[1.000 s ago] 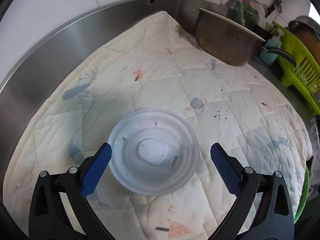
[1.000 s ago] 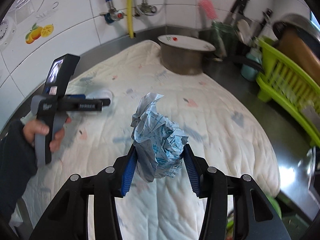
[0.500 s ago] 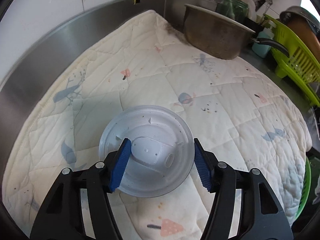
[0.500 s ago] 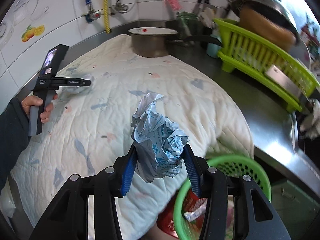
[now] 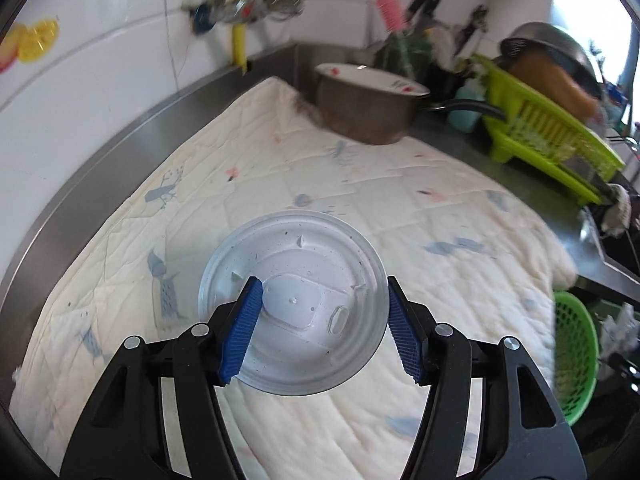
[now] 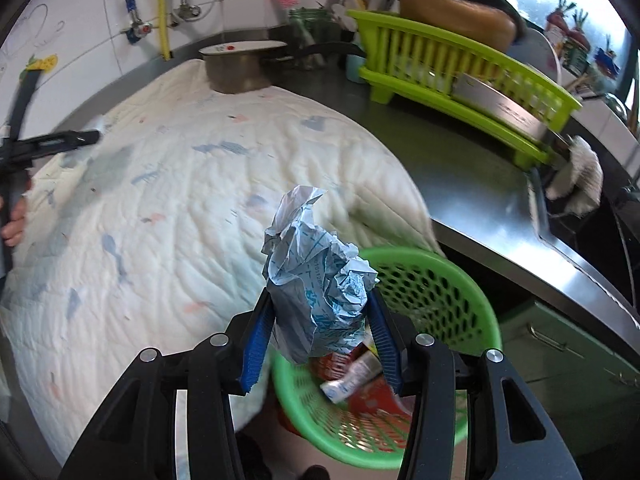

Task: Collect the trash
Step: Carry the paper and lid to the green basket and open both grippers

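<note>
Clamping crumpled wrapper [image 6: 320, 288] in right gripper [image 6: 320, 340] above green basket [image 6: 452, 280] (some trash inside), plastic lid [image 5: 294, 304] gripped by left gripper [image 5: 322, 332]; both undropped.

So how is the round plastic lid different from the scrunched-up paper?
The plastic lid is flat, round and smooth, while the crumpled paper is a lumpy wad with blue print. The lid is see-through white; the paper is not. The lid is over the quilted cloth, but the paper is by the green basket. Both are trash, each pinched between a gripper's blue fingers.
</note>
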